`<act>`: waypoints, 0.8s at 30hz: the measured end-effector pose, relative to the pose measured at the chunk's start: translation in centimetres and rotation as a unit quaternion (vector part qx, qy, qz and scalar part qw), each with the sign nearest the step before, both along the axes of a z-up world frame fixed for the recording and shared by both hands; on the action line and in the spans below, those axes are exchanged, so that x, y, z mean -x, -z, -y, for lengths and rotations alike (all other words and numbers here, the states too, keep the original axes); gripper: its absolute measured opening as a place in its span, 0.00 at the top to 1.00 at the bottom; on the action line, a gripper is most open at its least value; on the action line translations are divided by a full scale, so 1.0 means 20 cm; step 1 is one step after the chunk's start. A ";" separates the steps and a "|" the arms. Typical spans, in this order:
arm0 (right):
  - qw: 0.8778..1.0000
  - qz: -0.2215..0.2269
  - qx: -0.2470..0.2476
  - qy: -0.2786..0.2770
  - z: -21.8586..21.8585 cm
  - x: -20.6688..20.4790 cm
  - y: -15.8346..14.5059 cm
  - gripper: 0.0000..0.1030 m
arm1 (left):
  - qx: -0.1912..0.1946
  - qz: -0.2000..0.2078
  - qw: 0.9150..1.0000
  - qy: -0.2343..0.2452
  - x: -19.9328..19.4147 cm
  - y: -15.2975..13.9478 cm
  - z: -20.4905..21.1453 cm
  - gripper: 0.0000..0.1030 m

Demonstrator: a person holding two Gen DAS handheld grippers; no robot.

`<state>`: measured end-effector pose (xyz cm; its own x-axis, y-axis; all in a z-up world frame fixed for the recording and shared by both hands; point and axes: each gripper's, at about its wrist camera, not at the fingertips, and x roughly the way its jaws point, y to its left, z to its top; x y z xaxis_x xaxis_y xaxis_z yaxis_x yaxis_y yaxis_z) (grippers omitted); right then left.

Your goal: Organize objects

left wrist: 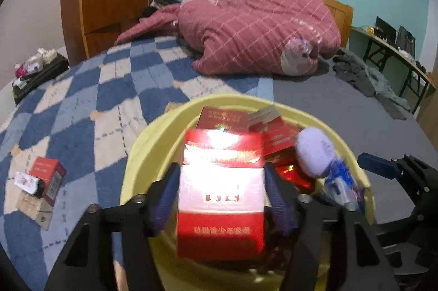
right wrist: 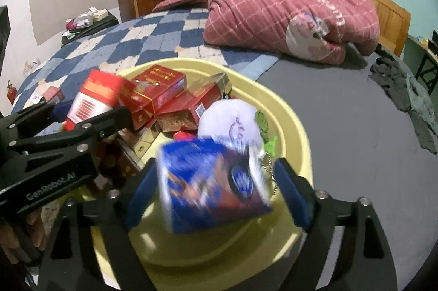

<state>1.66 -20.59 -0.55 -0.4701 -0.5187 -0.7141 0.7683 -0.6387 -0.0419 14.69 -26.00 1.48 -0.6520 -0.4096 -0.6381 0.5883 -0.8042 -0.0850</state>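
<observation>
A yellow basin sits on the bed and holds several red boxes, a lilac round plush and a green item. My left gripper is shut on a red and white box above the basin; it also shows in the right wrist view. My right gripper stands over the basin with a blurred blue box between its fingers; gaps show beside the box, so its hold is unclear.
A few small boxes lie on the blue checked blanket to the left. A pink quilt is heaped at the bed's head. Dark clothes lie on the grey sheet at right. A desk stands beyond.
</observation>
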 end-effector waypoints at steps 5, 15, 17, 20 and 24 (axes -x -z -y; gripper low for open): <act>1.000 -0.013 0.017 -0.001 -0.11 -0.05 -0.10 0.03 | 0.008 -0.025 1.000 -0.006 -0.09 -0.15 -0.13 0.12; 0.999 -0.025 0.025 0.006 -0.51 -0.13 -0.23 0.00 | -0.017 -0.032 0.999 -0.029 -0.25 -0.26 -0.55 0.00; 0.999 -0.028 0.026 0.002 -0.61 -0.13 -0.24 0.00 | -0.024 -0.026 0.999 -0.035 -0.28 -0.24 -0.63 0.00; 0.999 -0.026 0.023 -0.011 -0.71 -0.13 -0.22 0.00 | -0.019 -0.016 0.998 -0.050 -0.30 -0.23 -0.71 0.00; 0.999 -0.018 0.032 -0.026 -0.82 -0.13 -0.17 0.00 | -0.027 -0.012 0.997 -0.078 -0.33 -0.17 -0.76 0.00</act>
